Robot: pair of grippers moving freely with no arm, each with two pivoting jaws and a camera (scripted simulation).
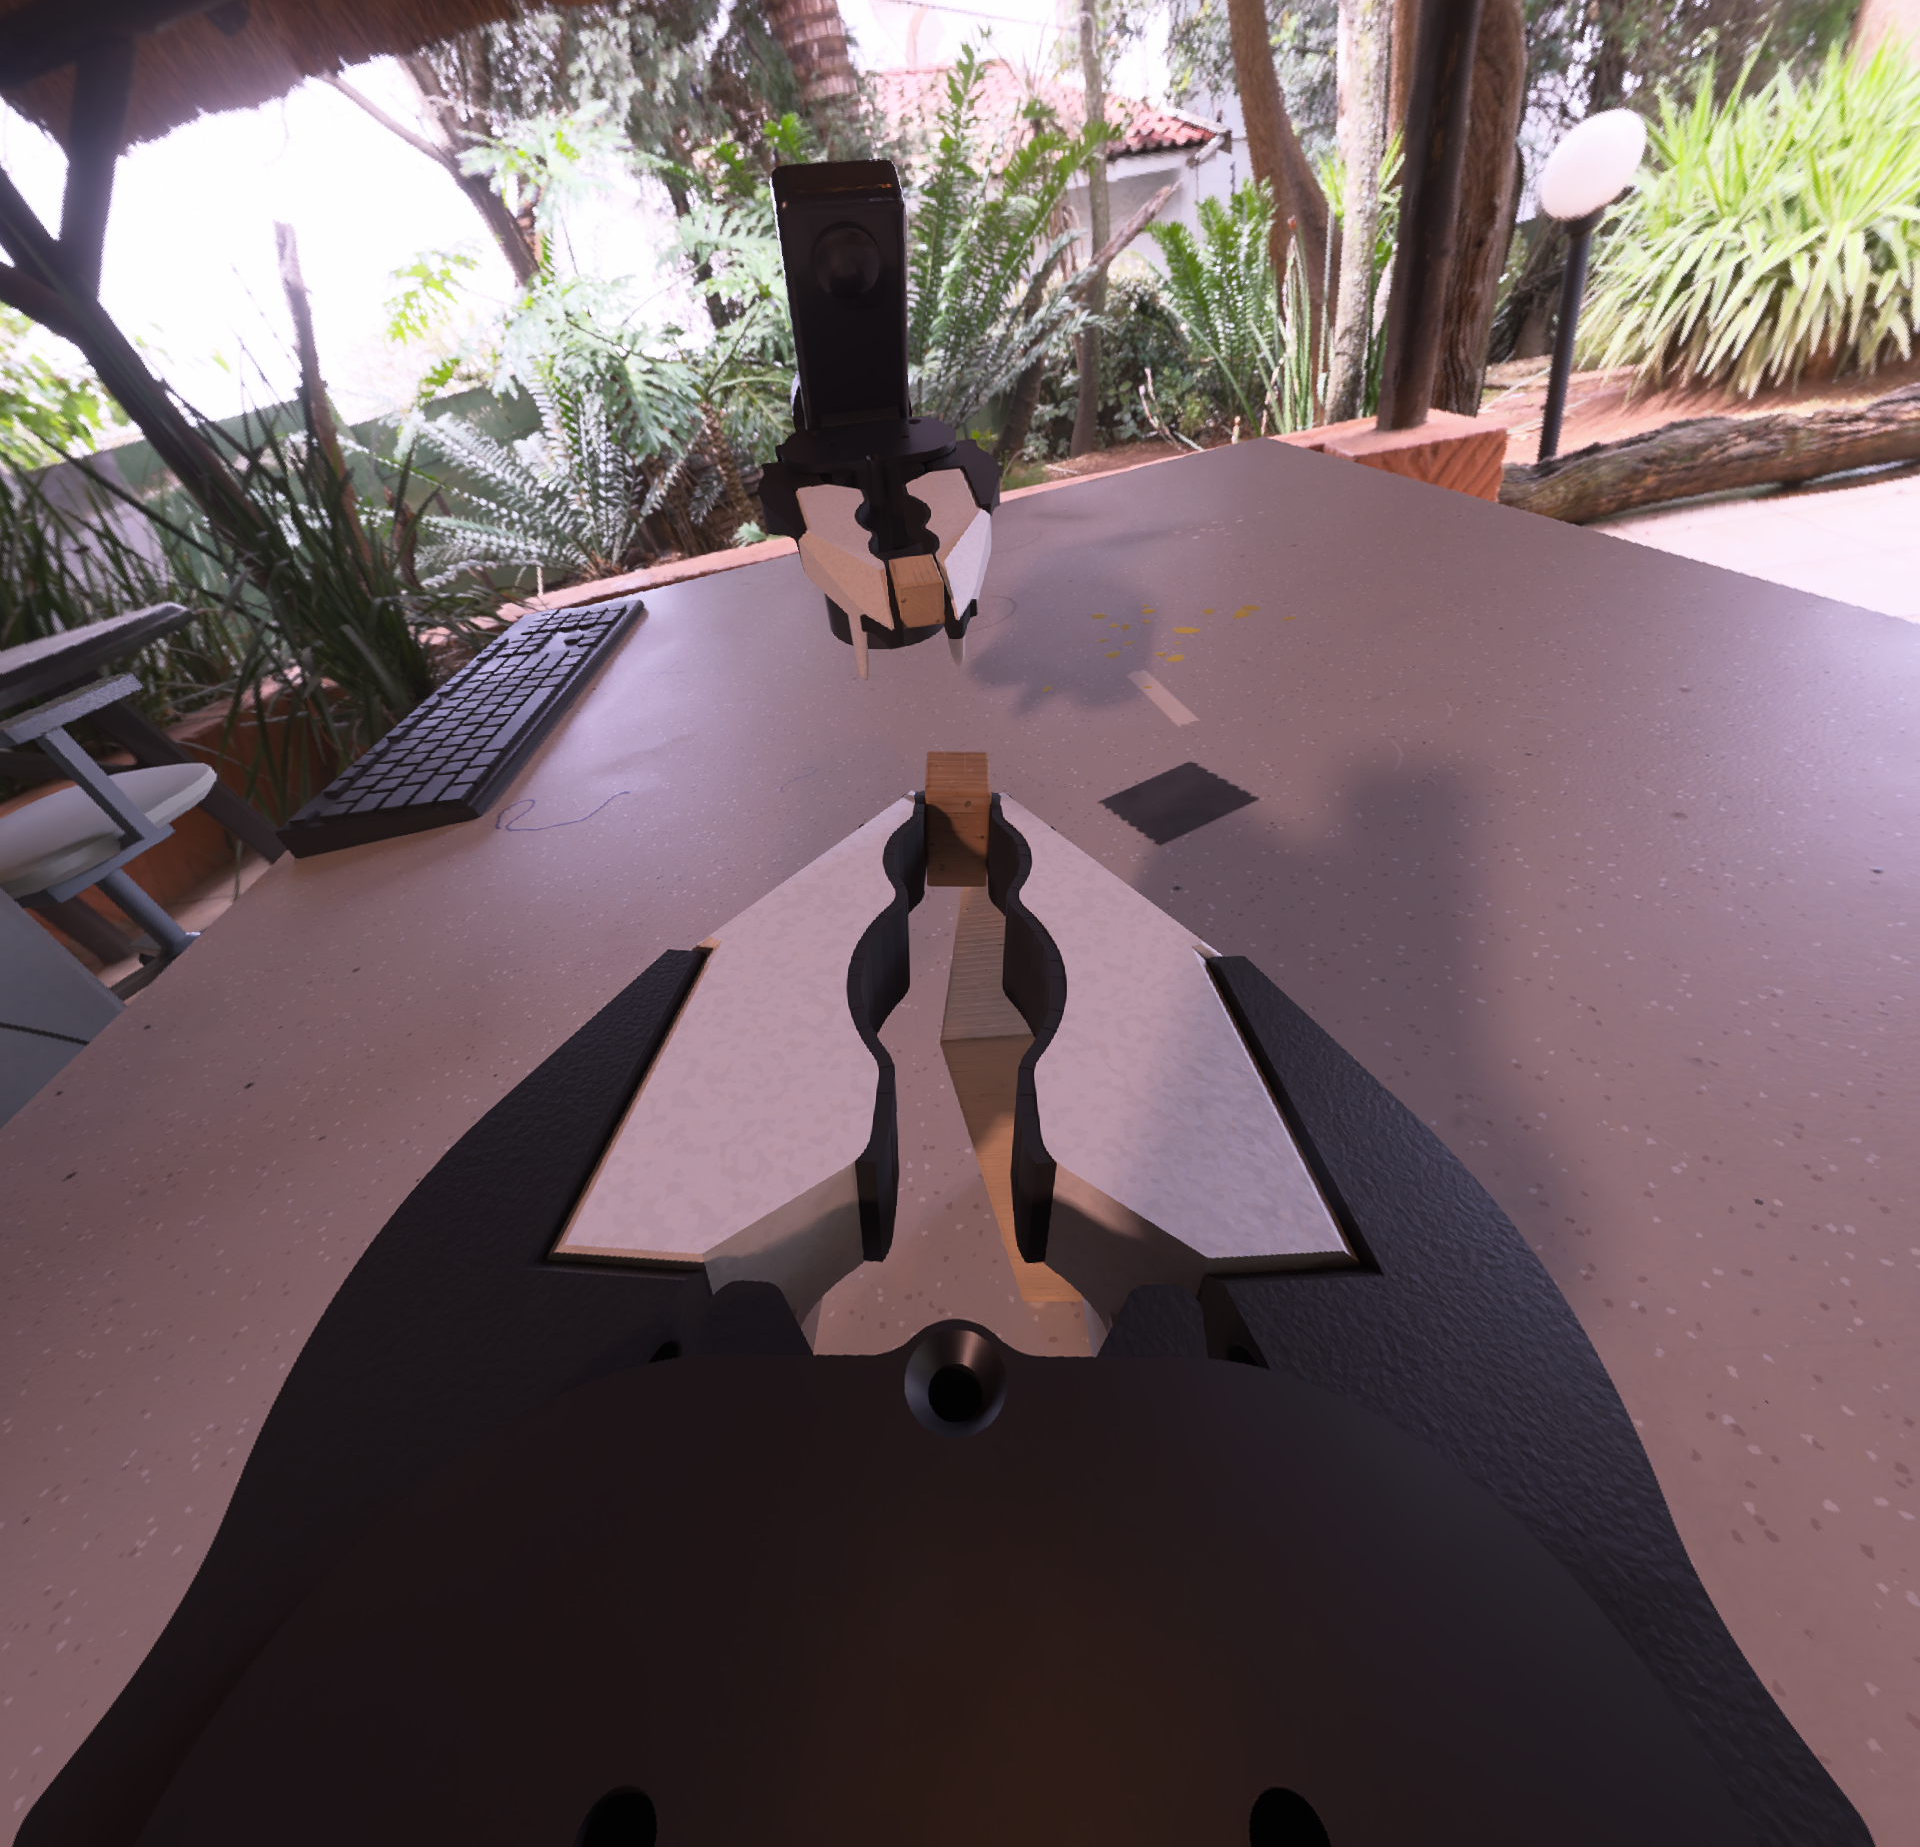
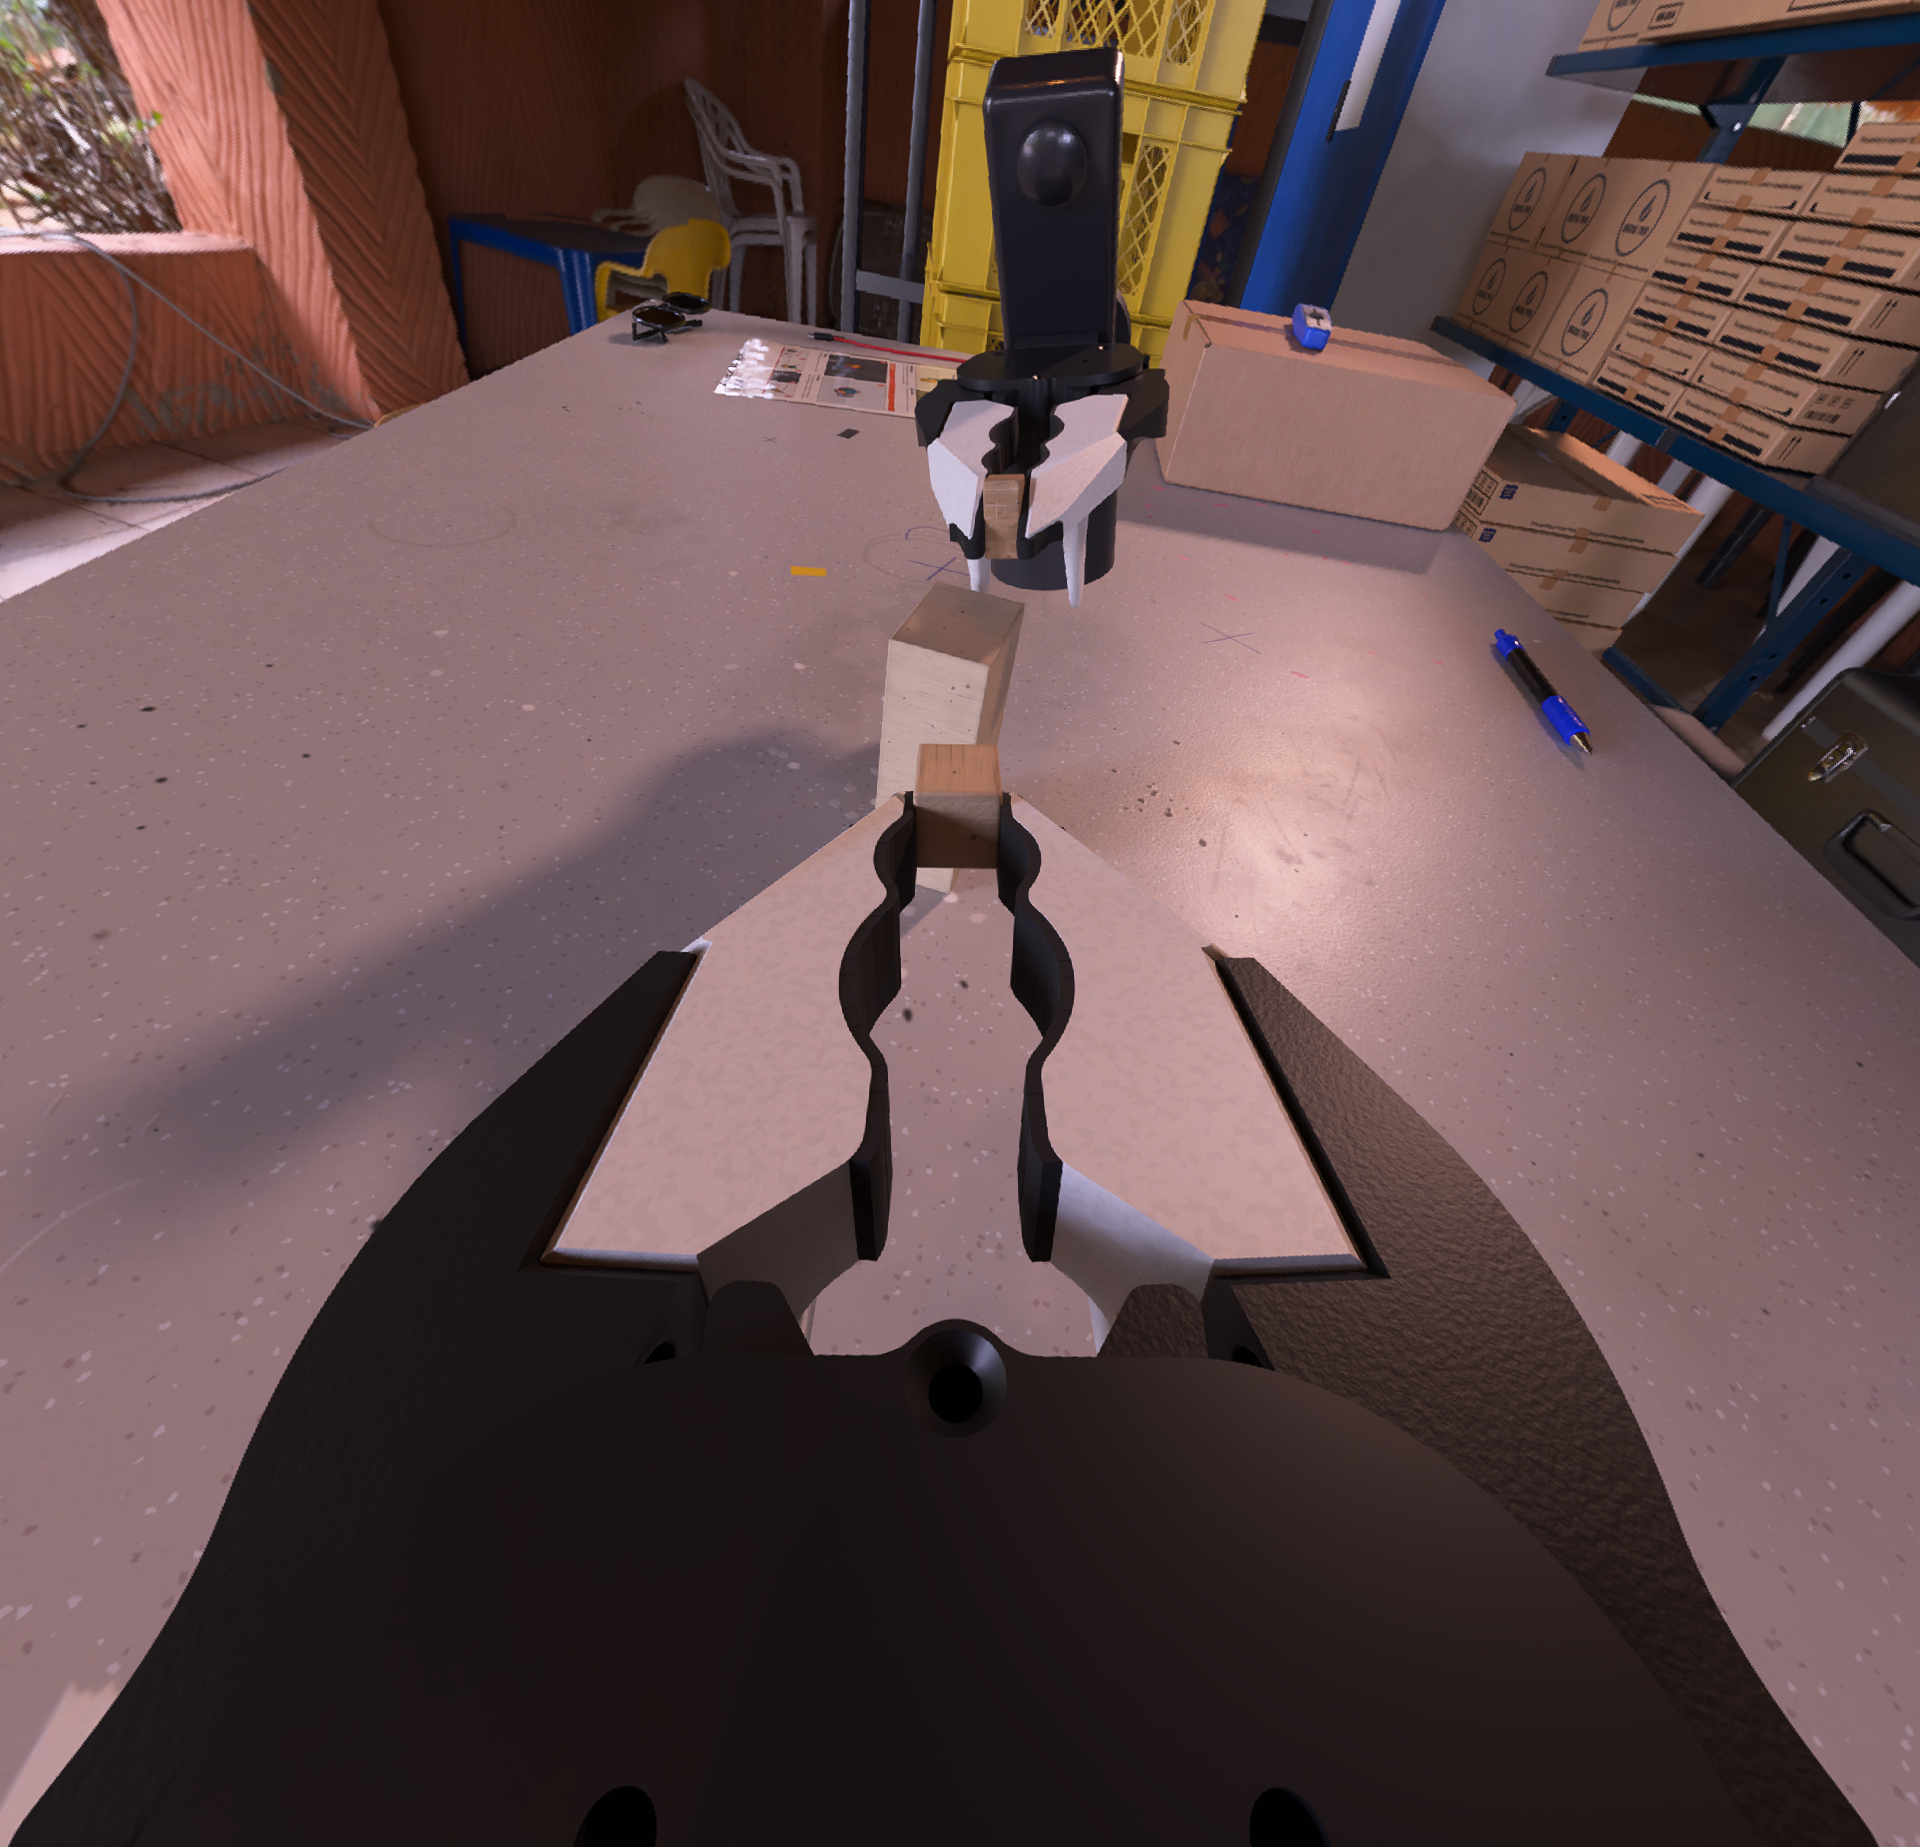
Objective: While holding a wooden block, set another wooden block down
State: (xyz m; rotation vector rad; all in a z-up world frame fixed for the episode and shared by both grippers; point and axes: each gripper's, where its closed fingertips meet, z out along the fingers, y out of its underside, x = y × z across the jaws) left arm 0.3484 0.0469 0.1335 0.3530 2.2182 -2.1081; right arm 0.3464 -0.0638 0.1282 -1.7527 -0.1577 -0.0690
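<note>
My left gripper [image 1: 957,810] is shut on a small brown wooden block [image 1: 957,821] held at its fingertips. A taller pale wooden block [image 1: 977,976] shows below, between its fingers. In the right wrist view this pale block [image 2: 945,675] stands upright on the grey table [image 2: 416,758], with the left gripper [image 2: 1023,571] and its small block [image 2: 1003,519] just behind and above it. My right gripper [image 2: 958,810] is shut on another small brown wooden block [image 2: 958,805], in the air in front of the pale block. It faces the left gripper and shows in the left wrist view [image 1: 912,634].
A black keyboard [image 1: 468,727] lies at the table's left edge and a dark square patch [image 1: 1179,802] to the right. A cardboard box [image 2: 1330,426], a blue pen [image 2: 1543,696], sunglasses [image 2: 665,320] and a printed sheet [image 2: 831,379] lie farther off.
</note>
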